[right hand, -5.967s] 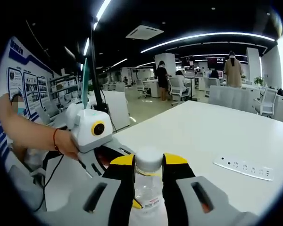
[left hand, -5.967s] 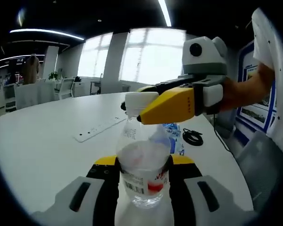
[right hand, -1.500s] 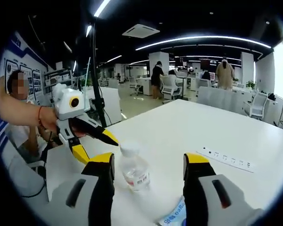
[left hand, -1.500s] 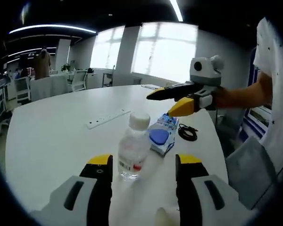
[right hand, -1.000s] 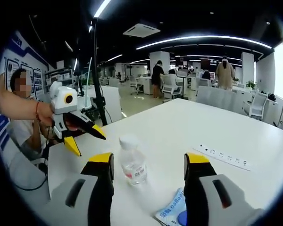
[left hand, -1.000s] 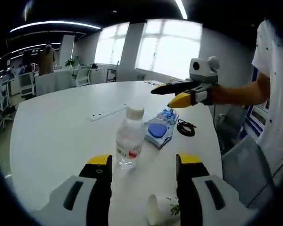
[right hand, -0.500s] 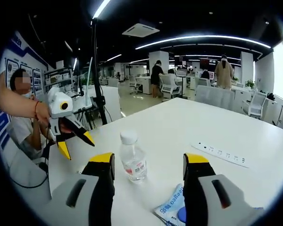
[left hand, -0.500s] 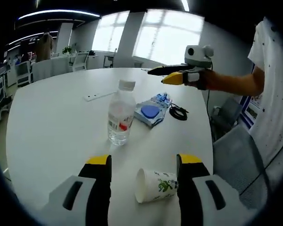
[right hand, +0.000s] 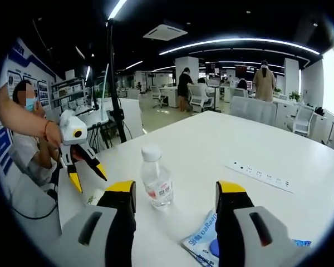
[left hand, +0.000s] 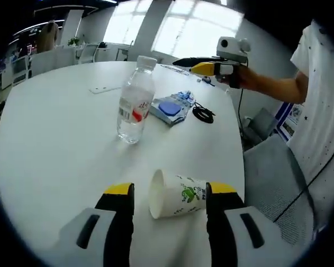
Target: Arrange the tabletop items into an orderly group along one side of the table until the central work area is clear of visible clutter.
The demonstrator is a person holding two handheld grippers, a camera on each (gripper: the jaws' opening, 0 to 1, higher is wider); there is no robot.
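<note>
A paper cup (left hand: 175, 194) lies on its side near the white table's (left hand: 55, 139) edge between the parted jaws of the left gripper (left hand: 166, 194), a water bottle (left hand: 134, 100) upright beyond it, while the right gripper (right hand: 175, 192) hangs open, empty.

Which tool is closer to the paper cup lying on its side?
Left. The left tool has its open jaws on either side of the paper cup. The right tool is up over the table's far side.

Open office with bright windows (left hand: 200, 22), ceiling strip lights (right hand: 239, 43), desks and white chairs (right hand: 309, 119)
</note>
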